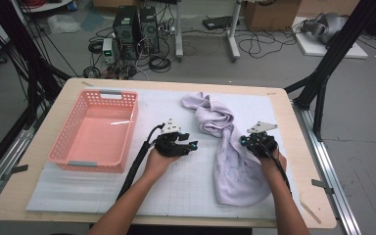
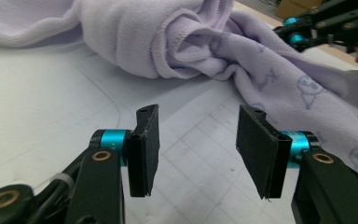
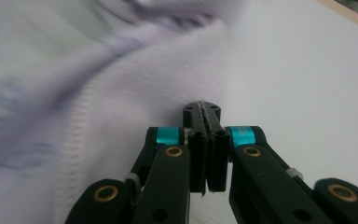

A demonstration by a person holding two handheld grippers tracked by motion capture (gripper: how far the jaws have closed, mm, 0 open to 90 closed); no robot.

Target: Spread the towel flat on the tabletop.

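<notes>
A lavender towel (image 1: 235, 166) with a faint printed pattern lies on the white gridded mat (image 1: 181, 183), twisted into a rope at its far end and spread flat toward me. My left gripper (image 1: 192, 145) rests left of the towel, pointing at it. It is open (image 2: 199, 112), with bare mat between its pads and the bunched towel (image 2: 168, 37) just ahead. My right gripper (image 1: 244, 141) sits at the towel's right edge. Its jaws are shut (image 3: 202, 108), tips at the towel's hem (image 3: 81, 121), and no cloth is visible between the pads.
An empty pink plastic basket (image 1: 133, 122) stands on the mat's left side. The wooden table edge (image 1: 298, 147) runs close to the right of my right hand. Black frame posts, computers and cables stand on the floor beyond the table.
</notes>
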